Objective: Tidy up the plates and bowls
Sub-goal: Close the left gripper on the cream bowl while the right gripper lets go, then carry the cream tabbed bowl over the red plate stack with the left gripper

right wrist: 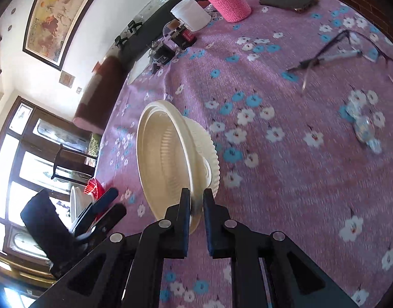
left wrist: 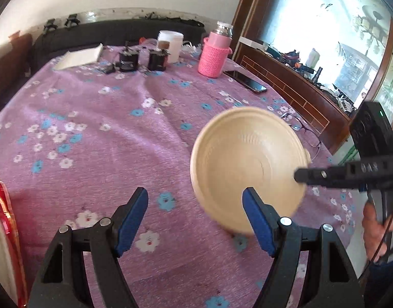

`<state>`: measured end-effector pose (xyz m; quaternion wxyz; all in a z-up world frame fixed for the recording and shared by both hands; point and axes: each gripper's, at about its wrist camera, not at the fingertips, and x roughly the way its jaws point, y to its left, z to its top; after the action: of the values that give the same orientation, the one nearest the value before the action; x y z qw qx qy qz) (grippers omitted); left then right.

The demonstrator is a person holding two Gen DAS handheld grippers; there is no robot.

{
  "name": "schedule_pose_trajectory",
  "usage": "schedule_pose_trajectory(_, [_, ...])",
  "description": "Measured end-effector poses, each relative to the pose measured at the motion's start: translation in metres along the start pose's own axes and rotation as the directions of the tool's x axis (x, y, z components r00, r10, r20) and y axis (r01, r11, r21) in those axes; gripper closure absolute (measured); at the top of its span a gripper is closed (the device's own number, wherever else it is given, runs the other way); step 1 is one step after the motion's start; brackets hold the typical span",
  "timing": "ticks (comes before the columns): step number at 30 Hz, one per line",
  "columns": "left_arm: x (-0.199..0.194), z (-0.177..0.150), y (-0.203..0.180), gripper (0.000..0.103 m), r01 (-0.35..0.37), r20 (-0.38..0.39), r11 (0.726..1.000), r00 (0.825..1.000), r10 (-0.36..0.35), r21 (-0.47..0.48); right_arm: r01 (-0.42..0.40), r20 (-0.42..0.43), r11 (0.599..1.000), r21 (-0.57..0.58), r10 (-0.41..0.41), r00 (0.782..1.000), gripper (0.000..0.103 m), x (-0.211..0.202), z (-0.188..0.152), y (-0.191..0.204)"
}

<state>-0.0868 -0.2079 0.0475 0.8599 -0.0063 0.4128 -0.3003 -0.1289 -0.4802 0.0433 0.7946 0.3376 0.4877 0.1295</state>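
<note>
Right tool [right wrist: 197, 201] clamped on bowl [right wrist: 170, 159] rim at 6 o'clock, bowl tilted above table [right wrist: 286, 179] | left tool [left wrist: 195, 211] wide, empty | bowl judged light, thin, flexible, ribbed; I'd grip the rim, gently.

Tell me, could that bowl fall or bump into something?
Maybe. The right gripper pinches only the thin rim of the cream bowl, tilted on edge above the tablecloth, so it could slip or swing. The eyeglasses lie nearby and could get knocked. The open left gripper sits close beside the bowl and might bump it.
</note>
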Motion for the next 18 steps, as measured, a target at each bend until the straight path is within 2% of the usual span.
schedule_pose_trajectory(3, [0.016, 0.007, -0.010, 0.034, 0.028, -0.032, 1.000, 0.999, -0.028, 0.009, -0.001, 0.009, 1.000, 0.022, 0.001, 1.000, 0.092, -0.015, -0.013, -0.013])
schedule_pose_trajectory(5, [0.027, 0.010, -0.021, 0.053, 0.055, -0.062, 0.998, 0.997, -0.053, 0.022, -0.004, 0.017, 1.000, 0.031, 0.003, 1.000, 0.092, -0.021, -0.018, -0.018])
schedule_pose_trajectory(6, [0.033, 0.010, -0.026, 0.056, 0.061, -0.077, 0.998, 0.995, -0.059, 0.030, -0.005, 0.028, 0.999, 0.037, 0.004, 1.000, 0.092, -0.025, -0.020, -0.021])
schedule_pose_trajectory(8, [0.041, 0.010, -0.036, 0.075, 0.067, -0.101, 0.997, 0.993, -0.062, 0.041, -0.002, 0.041, 0.999, 0.042, 0.001, 0.999, 0.091, -0.028, -0.022, -0.026])
schedule_pose_trajectory(9, [0.042, 0.009, -0.039, 0.077, 0.068, -0.107, 0.997, 0.992, -0.062, 0.047, -0.005, 0.044, 0.999, 0.048, 0.003, 0.999, 0.091, -0.029, -0.022, -0.029])
schedule_pose_trajectory(18, [0.036, 0.002, -0.059, 0.078, 0.055, -0.103, 0.995, 0.994, -0.046, 0.087, -0.009, 0.094, 0.996, 0.083, 0.001, 0.996, 0.089, -0.038, -0.027, -0.050])
